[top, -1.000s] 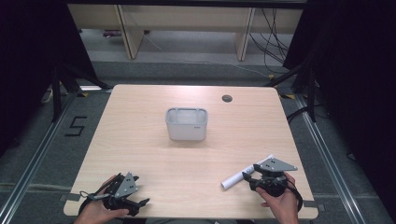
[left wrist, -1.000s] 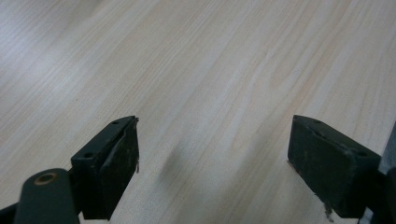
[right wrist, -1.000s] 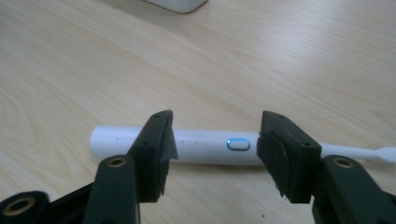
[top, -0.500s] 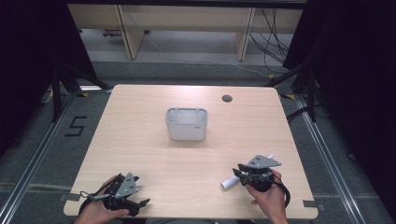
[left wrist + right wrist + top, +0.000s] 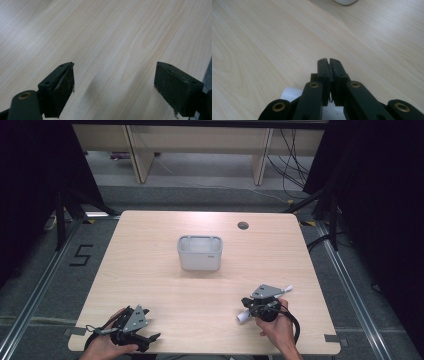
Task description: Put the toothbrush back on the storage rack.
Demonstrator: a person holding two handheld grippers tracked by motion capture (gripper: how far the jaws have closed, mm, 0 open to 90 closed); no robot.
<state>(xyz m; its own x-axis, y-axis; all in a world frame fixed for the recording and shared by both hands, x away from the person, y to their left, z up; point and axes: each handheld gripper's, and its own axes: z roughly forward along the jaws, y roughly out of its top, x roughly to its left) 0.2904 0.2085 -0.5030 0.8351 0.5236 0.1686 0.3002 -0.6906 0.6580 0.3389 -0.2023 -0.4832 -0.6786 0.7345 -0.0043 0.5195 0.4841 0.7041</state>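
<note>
Jaws of right gripper point(image 5: 248, 309) pressed together over white tube point(image 5: 242, 318), empty; left gripper point(image 5: 150, 339) rests wide open, idle.

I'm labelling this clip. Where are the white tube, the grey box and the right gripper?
white tube point(image 5: 242, 317), high view, its bare left end.
grey box point(image 5: 199, 260), high view, its front wall.
right gripper point(image 5: 329, 60), right gripper view, tips of its closed jaws.

A lab – black curtains point(image 5: 380, 195), floor rails point(image 5: 35, 295), cables point(image 5: 295, 155)

Only the grey bin point(image 5: 200, 253) interrupts mid-table point(image 5: 150, 275).
</note>
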